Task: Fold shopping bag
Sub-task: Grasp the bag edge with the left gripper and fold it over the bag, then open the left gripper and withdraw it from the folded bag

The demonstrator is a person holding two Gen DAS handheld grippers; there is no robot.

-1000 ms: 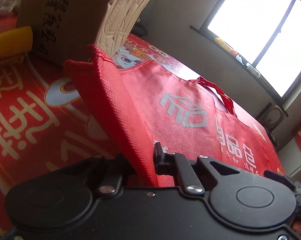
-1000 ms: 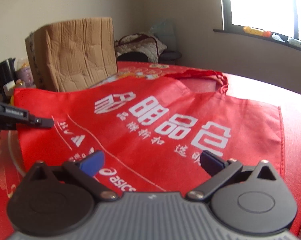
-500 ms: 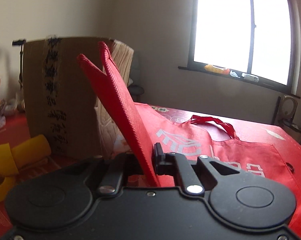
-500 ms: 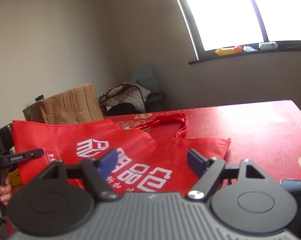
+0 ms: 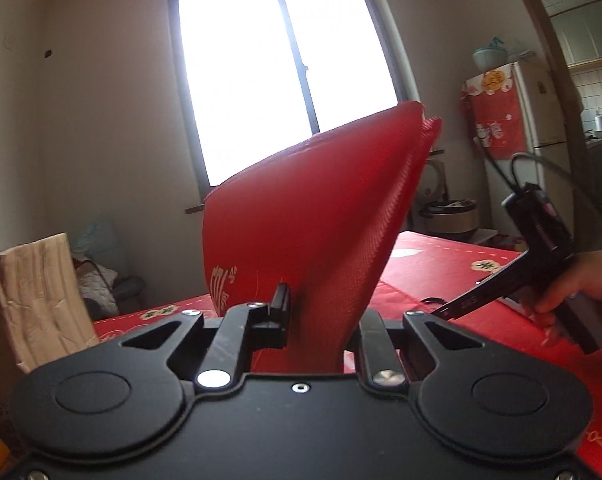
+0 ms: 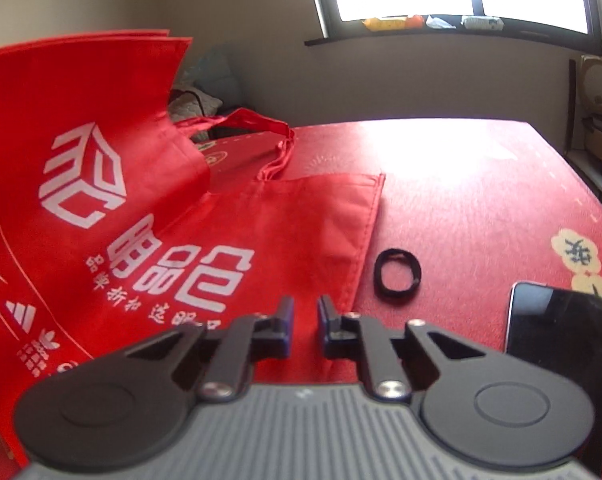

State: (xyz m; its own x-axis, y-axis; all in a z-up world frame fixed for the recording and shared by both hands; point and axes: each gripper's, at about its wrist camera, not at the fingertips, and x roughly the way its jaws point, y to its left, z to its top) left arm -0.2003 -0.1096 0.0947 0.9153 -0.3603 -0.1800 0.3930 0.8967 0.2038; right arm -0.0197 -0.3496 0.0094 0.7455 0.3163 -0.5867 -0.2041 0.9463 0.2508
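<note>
Your left tongs [image 5: 321, 320]: jaws opening, red bag fabric between them, one corner raised upright. Your right tongs [image 6: 303, 322]: jaws closing, narrow gap, angled down over bag fabric. Your right hand [image 5: 573, 292]: wrapped round that tool's handle.

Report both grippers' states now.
Left gripper: fingers opening, shopping bag fabric between them.
Right gripper: fingers closing over the bag, gap visible, nothing gripped.
</note>
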